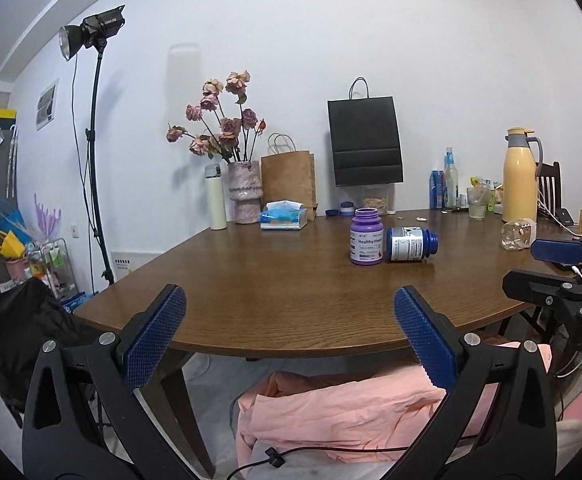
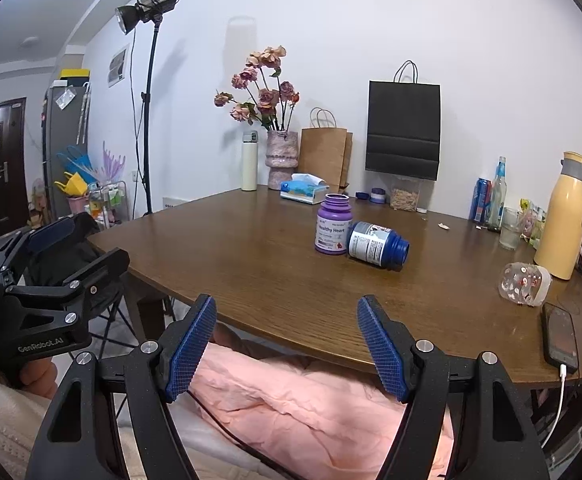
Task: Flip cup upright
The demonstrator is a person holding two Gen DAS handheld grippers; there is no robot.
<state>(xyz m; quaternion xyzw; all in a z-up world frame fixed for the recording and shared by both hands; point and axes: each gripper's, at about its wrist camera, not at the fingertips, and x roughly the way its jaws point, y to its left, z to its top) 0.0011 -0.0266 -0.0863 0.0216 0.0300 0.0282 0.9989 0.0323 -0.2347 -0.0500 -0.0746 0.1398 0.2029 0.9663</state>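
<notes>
A clear glass cup with a white lid (image 2: 525,284) lies on its side at the right of the brown table (image 2: 271,272); it also shows in the left wrist view (image 1: 518,234). My left gripper (image 1: 290,334) is open and empty, held off the table's near edge. My right gripper (image 2: 287,342) is open and empty, also off the near edge, left of the cup. Each gripper shows at the side of the other's view.
A purple bottle (image 2: 333,225) stands mid-table beside a blue bottle (image 2: 377,245) lying down. A phone on a cable (image 2: 559,334) lies near the cup. A yellow thermos (image 2: 567,216), glass, bottles, tissue box (image 2: 303,189), vase and bags line the back. Pink cloth (image 2: 311,400) lies below.
</notes>
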